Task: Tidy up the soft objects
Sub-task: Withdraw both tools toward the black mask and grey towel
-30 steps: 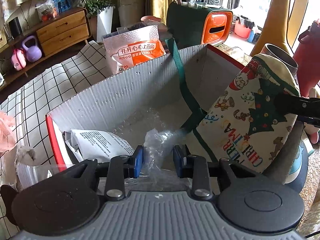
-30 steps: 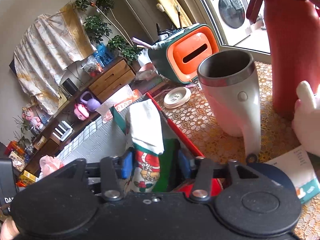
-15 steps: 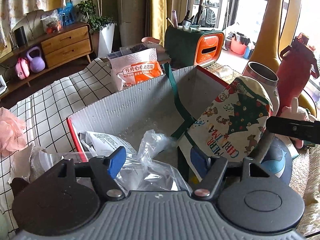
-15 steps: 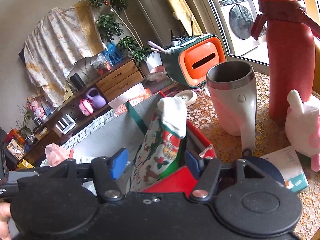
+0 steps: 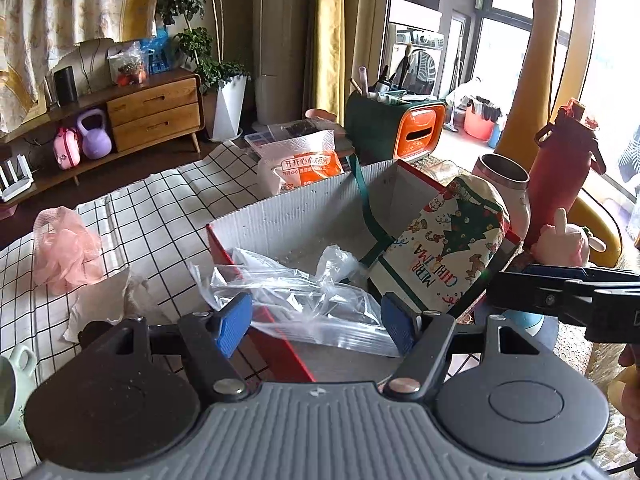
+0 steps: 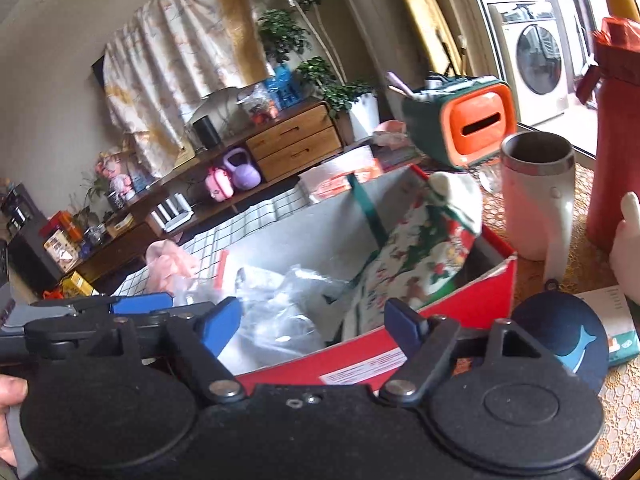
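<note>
- Left gripper [image 5: 316, 322] jaws wide, empty — clear bag [image 5: 304, 300] beyond, half-hiding the red box [image 5: 304, 216] floor.
- Right gripper [image 6: 314, 326] jaws opening, empty — Christmas mitt [image 6: 416, 256] leaning inside, its base hidden.

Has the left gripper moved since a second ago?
Yes. The left gripper has backed up and away from the red box, its jaws now open off the clear plastic bag.

The box's [image 5: 304, 216] floor is mostly hidden under a clear plastic bag [image 5: 304, 300] and the Christmas stocking [image 5: 444, 248]. The red bottle [image 6: 616, 128] and plush toy [image 6: 626, 240] are cut by the right wrist view's edge, and the stocking's print blurs there.
</note>
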Demonstrator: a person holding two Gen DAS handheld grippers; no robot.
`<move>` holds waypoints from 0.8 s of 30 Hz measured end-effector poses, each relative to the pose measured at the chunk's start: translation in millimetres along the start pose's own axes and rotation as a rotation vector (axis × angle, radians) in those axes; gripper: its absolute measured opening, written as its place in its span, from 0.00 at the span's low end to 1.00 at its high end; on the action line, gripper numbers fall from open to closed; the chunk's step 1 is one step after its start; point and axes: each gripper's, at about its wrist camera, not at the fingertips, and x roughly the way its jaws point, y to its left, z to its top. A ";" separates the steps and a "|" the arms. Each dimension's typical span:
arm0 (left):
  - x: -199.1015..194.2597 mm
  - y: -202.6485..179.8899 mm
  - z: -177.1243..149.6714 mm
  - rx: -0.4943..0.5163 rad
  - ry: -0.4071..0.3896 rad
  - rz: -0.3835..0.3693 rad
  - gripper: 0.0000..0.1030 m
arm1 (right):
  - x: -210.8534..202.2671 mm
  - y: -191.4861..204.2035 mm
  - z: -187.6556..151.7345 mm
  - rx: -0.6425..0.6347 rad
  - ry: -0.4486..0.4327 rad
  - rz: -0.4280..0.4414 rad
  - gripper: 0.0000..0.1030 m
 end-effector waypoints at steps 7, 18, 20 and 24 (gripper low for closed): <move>-42.3 22.1 -17.0 -0.042 -0.033 0.016 0.72 | -14.2 42.7 -8.4 -0.082 -0.007 0.056 0.87; -93.0 64.7 -53.6 -0.123 -0.073 0.025 0.82 | -22.4 94.9 -29.6 -0.146 -0.016 0.142 0.99; -99.0 73.8 -60.8 -0.147 -0.079 0.033 0.83 | -21.5 102.8 -33.2 -0.150 -0.015 0.164 0.99; -107.6 90.3 -76.1 -0.173 -0.086 0.047 0.93 | -16.9 118.6 -38.9 -0.173 0.000 0.183 0.99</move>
